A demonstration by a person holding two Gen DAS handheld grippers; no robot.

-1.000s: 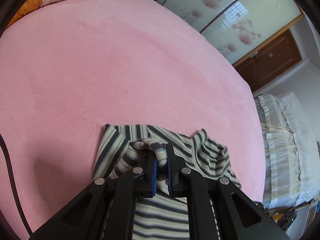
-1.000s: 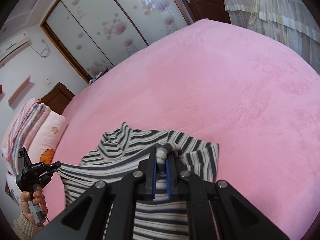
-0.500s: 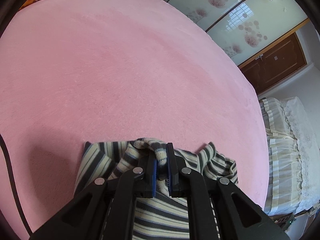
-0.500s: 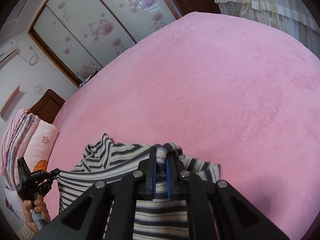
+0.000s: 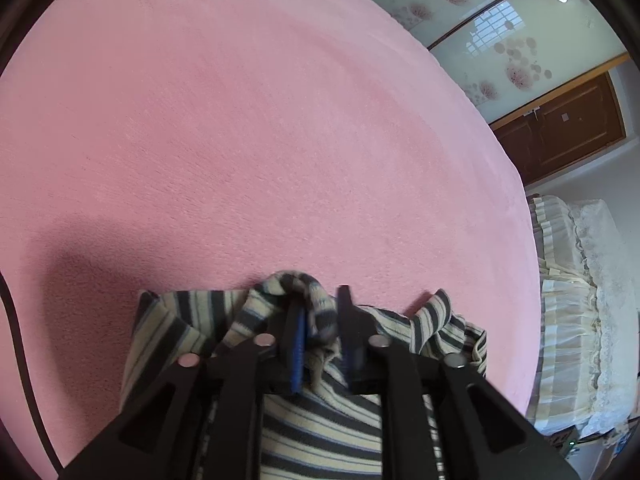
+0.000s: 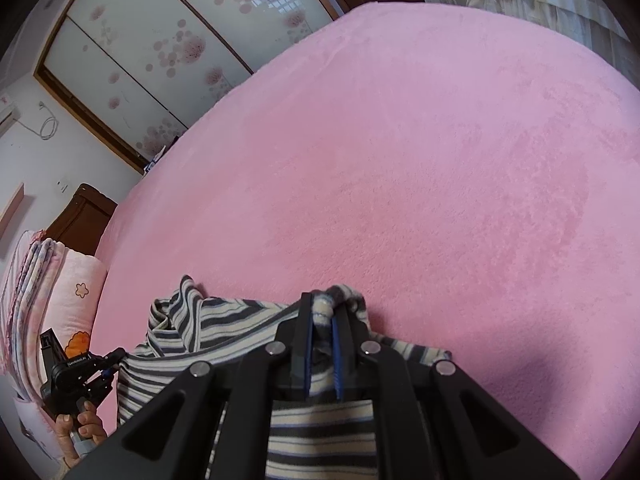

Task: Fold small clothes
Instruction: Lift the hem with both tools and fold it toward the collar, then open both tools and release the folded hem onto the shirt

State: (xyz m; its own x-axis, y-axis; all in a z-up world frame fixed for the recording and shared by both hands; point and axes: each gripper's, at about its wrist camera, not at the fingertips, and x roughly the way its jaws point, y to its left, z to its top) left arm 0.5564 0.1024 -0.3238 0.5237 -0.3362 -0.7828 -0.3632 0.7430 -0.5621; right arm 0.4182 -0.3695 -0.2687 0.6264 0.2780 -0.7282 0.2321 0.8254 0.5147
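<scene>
The left gripper (image 5: pixel 320 320) has its jaws parted somewhat: the left blue-padded finger presses against a bunched fold of the striped garment (image 5: pixel 320 432), while a gap shows between that fold and the right finger, so whether the cloth is truly pinched cannot be told from this view. The fold rises between the fingers and curls over their tips, and the rest of the garment spreads out below and to both sides of the gripper, lying on the pink bedspread (image 5: pixel 260 140). One cream-and-grey striped corner lies flat on the bedspread to the left of the fingers, and a pointed flap sticks up to their right. The right gripper (image 6: pixel 322 332) has its jaws drawn close together on another gathered edge of the striped garment (image 6: pixel 224 328), the cloth filling the narrow space between the blue pads and bulging out above the fingertips. From there the fabric runs leftward in a taut band toward the left gripper (image 6: pixel 108 368), seen in the right wrist view at the garment's far left edge, held by the person's hand (image 6: pixel 80 428). Beyond that hand, at the bedspread's (image 6: pixel 400 160) left side, sits a pink pillow (image 6: pixel 76 292) with a flower print.
</scene>
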